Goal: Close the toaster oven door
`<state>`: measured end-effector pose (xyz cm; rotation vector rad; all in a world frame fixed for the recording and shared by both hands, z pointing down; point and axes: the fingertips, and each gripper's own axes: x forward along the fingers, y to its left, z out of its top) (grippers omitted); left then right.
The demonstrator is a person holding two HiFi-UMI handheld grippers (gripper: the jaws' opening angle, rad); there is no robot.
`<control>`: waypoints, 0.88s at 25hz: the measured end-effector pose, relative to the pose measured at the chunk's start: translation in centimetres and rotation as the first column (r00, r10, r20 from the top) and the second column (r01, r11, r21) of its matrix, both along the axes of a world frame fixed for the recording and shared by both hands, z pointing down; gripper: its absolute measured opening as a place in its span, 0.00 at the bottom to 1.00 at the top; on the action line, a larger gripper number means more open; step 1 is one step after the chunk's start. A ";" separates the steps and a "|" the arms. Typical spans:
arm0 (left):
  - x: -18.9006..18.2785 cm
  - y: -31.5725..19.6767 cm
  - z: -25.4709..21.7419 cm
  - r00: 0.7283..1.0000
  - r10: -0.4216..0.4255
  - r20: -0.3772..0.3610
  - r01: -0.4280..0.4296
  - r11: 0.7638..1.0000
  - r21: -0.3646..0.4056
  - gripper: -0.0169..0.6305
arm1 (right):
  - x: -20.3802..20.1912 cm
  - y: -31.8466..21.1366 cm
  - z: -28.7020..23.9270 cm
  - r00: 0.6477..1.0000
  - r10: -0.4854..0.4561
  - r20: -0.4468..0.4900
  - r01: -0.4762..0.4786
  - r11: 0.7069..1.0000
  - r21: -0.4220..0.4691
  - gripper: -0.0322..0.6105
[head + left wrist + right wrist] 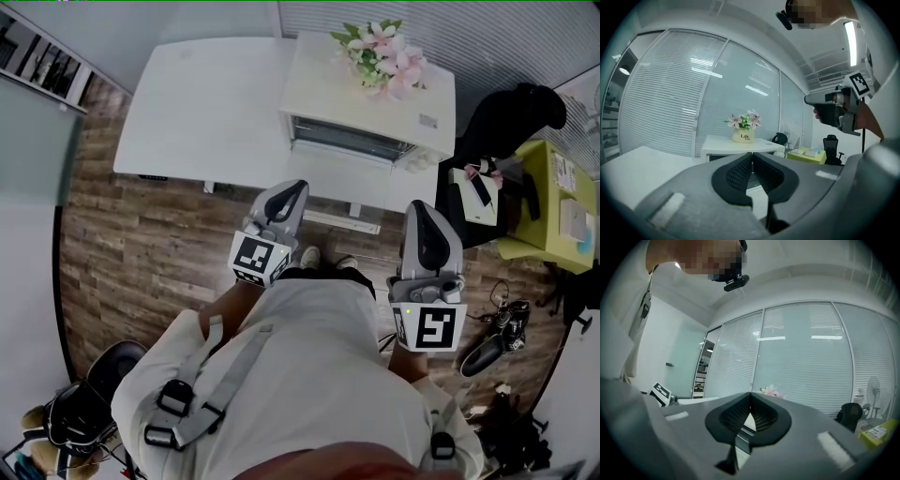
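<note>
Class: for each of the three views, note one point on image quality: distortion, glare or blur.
Head view: fisheye, table edges bow. Left gripper view: ceiling light glares white, left claw soft. Right gripper view: dark round vignette, blinds curve.

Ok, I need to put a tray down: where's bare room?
The white tabletop left of the white toaster oven is bare. Pink flowers in a pot take part of the oven's top; its open door juts out in front. The yellow-green side table is crowded.

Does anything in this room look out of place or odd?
Only the toaster oven on the white table: its door is folded down, wide open. A pot of flowers sits on its top, an unusual spot. Nothing looks spilled or broken.
</note>
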<state>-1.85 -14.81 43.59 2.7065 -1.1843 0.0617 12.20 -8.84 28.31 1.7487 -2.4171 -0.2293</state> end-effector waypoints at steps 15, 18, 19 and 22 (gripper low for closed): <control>-2.8 0.9 10.1 0.995 -0.056 0.077 0.069 0.982 -0.176 0.08 | -0.4 0.1 0.7 1.000 0.004 0.002 -0.004 1.000 -0.015 0.06; -3.3 1.3 12.5 0.993 -0.061 0.101 0.083 0.971 -0.222 0.09 | -0.5 0.1 0.6 1.000 0.000 0.002 0.000 1.000 -0.013 0.06; -3.4 1.4 13.2 0.993 -0.062 0.104 0.085 0.967 -0.239 0.10 | -0.5 0.0 0.6 1.000 -0.002 0.002 0.002 1.000 -0.014 0.06; -3.6 1.9 14.9 0.991 -0.067 0.113 0.096 0.956 -0.278 0.12 | -0.6 0.0 0.7 1.000 -0.005 0.000 0.005 1.000 -0.016 0.06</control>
